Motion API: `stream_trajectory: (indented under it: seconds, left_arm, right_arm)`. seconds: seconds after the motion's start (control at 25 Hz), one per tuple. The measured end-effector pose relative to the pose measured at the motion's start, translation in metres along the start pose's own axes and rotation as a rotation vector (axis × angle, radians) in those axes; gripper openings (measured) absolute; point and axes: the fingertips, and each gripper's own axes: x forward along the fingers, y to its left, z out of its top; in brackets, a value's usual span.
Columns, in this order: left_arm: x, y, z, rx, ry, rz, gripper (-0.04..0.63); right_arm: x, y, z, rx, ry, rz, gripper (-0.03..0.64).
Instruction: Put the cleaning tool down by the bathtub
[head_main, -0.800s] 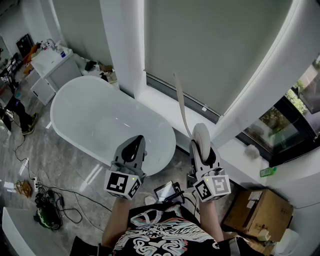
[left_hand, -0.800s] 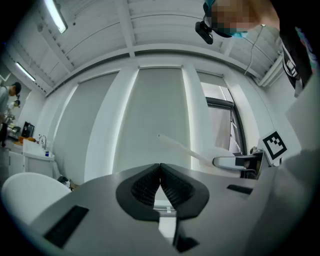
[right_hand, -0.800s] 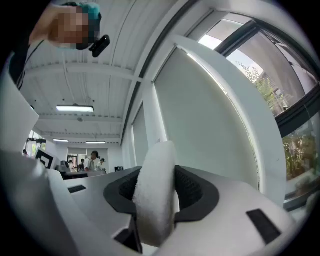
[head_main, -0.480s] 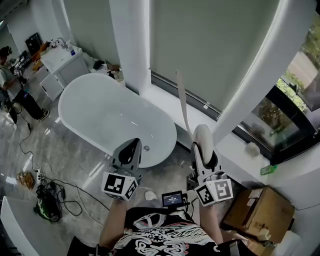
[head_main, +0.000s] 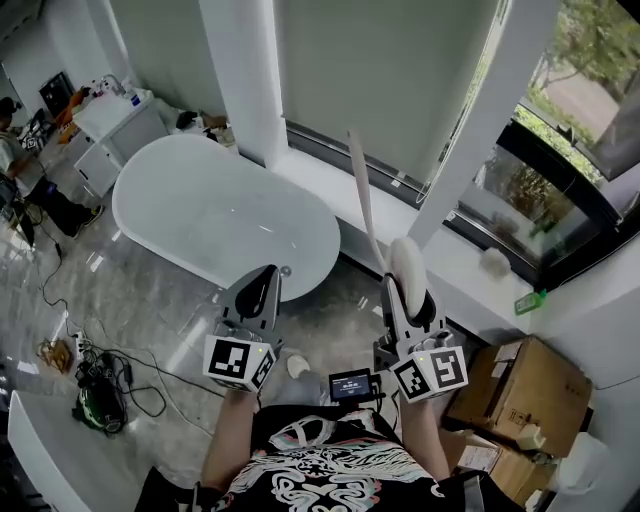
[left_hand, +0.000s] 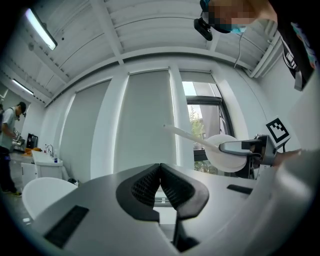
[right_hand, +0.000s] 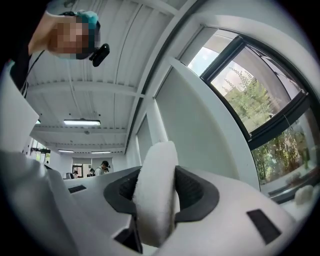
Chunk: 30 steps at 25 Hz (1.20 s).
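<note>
Right gripper (head_main: 404, 292) clamped on white pad of cleaning tool (head_main: 405, 262), same as before; handle points to 11 o'clock. Left gripper (head_main: 269, 282) pinched shut on nothing. Bathtub (head_main: 190, 200) slid a bit toward 10 o'clock. Open floor (head_main: 170, 310) at 8 o'clock. Boxes (head_main: 510, 395) at 4 o'clock. Small screen (head_main: 350, 385) text too tiny to read.

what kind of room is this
Most likely a bathroom, perhaps still being fitted out: a freestanding white bathtub, a white vanity cabinet beyond it, and loose cables and cardboard boxes on the floor.
</note>
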Motion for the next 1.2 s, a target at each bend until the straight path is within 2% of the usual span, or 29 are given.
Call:
stream_trajectory:
  seconds: [0.32, 0.68, 0.96, 1.2]
  left_arm:
    - [0.005, -0.022, 0.002, 0.015, -0.007, 0.004, 0.017]
    - [0.053, -0.027, -0.006, 0.016, -0.007, -0.010, 0.017]
    - [0.127, -0.005, -0.020, 0.003, 0.002, -0.043, 0.017]
    - [0.219, 0.042, -0.021, -0.001, 0.015, -0.080, 0.017]
  right_arm:
    - [-0.019, -0.011, 0.002, 0.031, -0.009, 0.024, 0.183]
    - [-0.002, -0.050, 0.002, 0.013, -0.010, 0.007, 0.183]
    - [0.053, -0.091, -0.004, 0.003, -0.007, -0.028, 0.183]
    - [0.138, -0.122, -0.001, 0.001, -0.022, -0.045, 0.183]
